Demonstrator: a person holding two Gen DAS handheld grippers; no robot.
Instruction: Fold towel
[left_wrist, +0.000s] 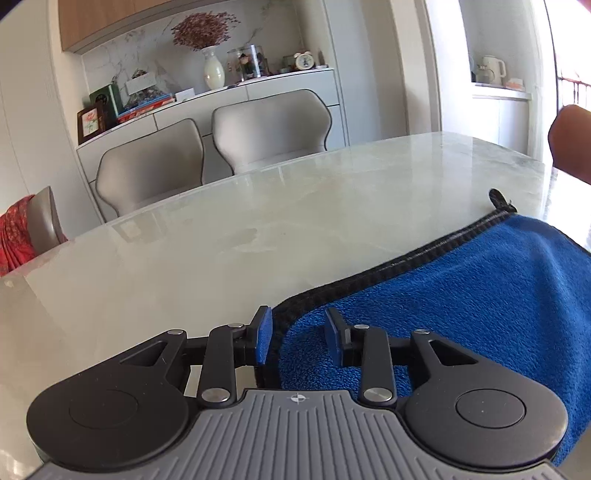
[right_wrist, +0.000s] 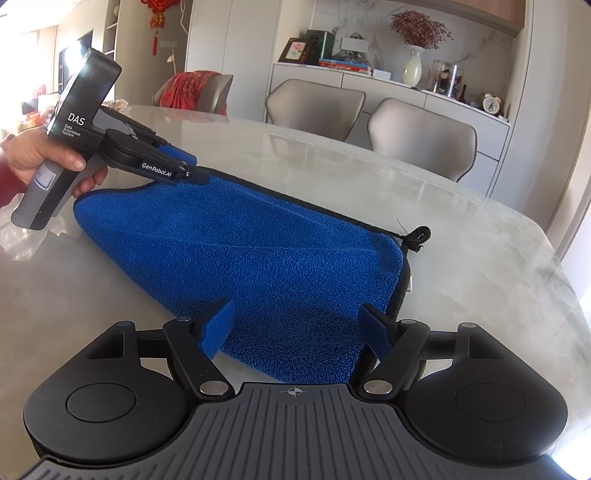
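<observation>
table carries all | towel lies folded, long axis from far-left corner to near-right end | left gripper part open astride black hem, seems not to pinch | right gripper wide open over near end, equally close, holds nothing

Both wrist views close above the towel on the table, angled down towards the chairs; towel shared.
</observation>
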